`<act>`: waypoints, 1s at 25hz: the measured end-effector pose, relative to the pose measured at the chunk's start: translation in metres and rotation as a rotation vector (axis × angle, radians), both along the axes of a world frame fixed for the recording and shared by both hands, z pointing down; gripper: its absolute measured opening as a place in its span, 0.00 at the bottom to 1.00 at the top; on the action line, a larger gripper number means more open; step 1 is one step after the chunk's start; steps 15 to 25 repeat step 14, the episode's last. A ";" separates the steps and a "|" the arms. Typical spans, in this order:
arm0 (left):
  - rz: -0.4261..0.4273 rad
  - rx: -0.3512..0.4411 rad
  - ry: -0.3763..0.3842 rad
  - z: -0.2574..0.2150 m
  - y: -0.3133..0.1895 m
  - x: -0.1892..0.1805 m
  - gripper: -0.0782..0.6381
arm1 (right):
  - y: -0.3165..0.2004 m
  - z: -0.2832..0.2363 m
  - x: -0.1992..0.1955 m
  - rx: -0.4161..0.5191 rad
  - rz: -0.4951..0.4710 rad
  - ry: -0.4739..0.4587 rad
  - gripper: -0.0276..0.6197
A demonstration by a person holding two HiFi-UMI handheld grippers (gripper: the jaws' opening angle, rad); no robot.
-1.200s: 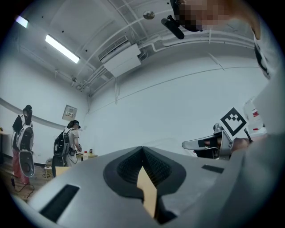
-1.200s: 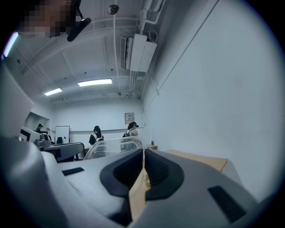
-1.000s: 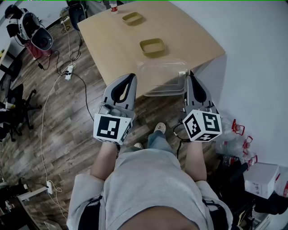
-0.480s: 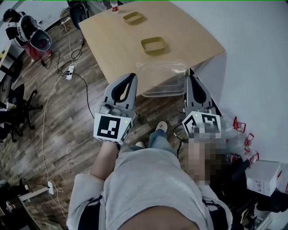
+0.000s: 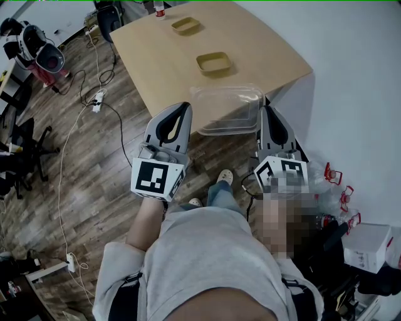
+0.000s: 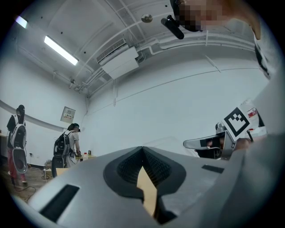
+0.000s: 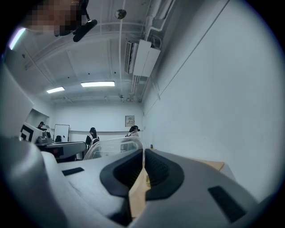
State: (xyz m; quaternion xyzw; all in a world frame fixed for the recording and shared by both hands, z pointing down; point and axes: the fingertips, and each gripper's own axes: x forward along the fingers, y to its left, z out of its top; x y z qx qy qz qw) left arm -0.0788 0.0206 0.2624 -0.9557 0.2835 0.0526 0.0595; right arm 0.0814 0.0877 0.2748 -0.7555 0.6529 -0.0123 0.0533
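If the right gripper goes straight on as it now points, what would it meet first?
Probably the clear plastic container, whose rim stands ahead of the right gripper; depth is unclear, so perhaps the table.

There were 2 grippers: left gripper (image 5: 180, 108) & right gripper (image 5: 268, 111). There was 1 wood table (image 5: 269, 56). On it sat 1 clear tub (image 5: 225, 106), 2 tan dishes, a near dish (image 5: 213, 63) & a far dish (image 5: 185, 25), & 1 small bottle (image 5: 158, 9) w/ a red top. On the floor were 1 white box (image 5: 366, 247), 1 black chair (image 5: 22, 147) & approx. 3 floor bottles (image 5: 327, 177), too jumbled to count well. The right gripper view had 2 long lights, a big light (image 7: 97, 83) & a small light (image 7: 55, 90), & at least 2 far-off people, one person (image 7: 92, 135) & another person (image 7: 132, 130).
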 end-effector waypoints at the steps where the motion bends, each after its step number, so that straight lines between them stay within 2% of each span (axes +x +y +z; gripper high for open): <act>1: 0.001 0.000 0.000 0.000 0.000 0.000 0.13 | 0.000 0.000 0.000 0.000 0.001 0.001 0.08; 25: 0.012 0.005 -0.002 -0.003 0.005 0.004 0.13 | 0.004 -0.004 0.002 0.006 0.006 0.011 0.08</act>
